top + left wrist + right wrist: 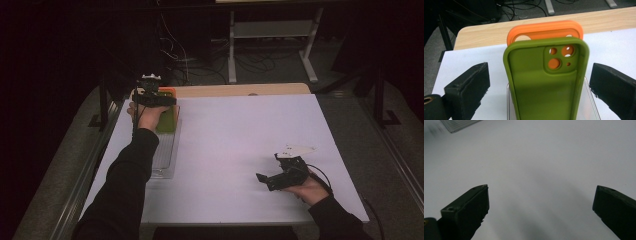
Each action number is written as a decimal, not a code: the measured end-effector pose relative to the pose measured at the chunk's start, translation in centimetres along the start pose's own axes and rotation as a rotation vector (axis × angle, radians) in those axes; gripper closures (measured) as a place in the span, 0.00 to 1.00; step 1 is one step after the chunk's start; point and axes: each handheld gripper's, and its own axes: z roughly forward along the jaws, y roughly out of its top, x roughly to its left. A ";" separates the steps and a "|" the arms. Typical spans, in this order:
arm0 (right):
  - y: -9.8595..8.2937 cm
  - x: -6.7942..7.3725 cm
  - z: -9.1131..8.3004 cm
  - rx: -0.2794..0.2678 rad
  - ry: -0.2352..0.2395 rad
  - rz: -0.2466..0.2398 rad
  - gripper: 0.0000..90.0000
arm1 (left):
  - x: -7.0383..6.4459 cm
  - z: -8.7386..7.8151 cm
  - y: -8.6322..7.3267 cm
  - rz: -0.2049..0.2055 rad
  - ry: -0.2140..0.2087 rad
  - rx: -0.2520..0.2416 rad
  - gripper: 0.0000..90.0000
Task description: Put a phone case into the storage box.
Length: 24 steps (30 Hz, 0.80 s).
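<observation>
Right gripper (540, 202) over bare white desk (536, 157), jaws spread wide.

Two black jaws rise from the bottom edge, one at lower left, one at lower right, well apart, nothing between them. Left jaw shows a small hole on its top face. Desk surface pale and plain, with a soft grey shadow running between the jaws. Far upper left: corner of a clear ribbed tray (459, 125), cut off by the frame, well apart from both jaws. Slight blur at far left edge.
</observation>
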 end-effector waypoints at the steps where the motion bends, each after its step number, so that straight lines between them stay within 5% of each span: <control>1: 0.0 0.0 0.0 0.000 -0.001 -0.001 0.00 | 0.1 -0.1 0.0 0.002 -0.008 0.004 0.02; 6: 0.0 -0.1 -0.1 -0.004 -0.002 0.003 0.00 | 0.4 -1.2 0.0 0.013 -0.064 0.001 0.02; 8: 0.0 -0.1 -0.1 -0.001 -0.004 0.000 0.00 | 0.5 -1.9 -0.1 0.047 -0.100 0.012 0.02; 20: 0.1 -0.1 -0.5 -0.006 0.002 -0.007 0.00 | -0.4 -6.8 -3.0 0.206 -0.436 -0.055 0.02; 24: 0.2 -0.1 -0.6 -0.005 0.004 -0.010 0.00 | -0.8 -8.1 -4.6 0.237 -0.493 -0.075 0.02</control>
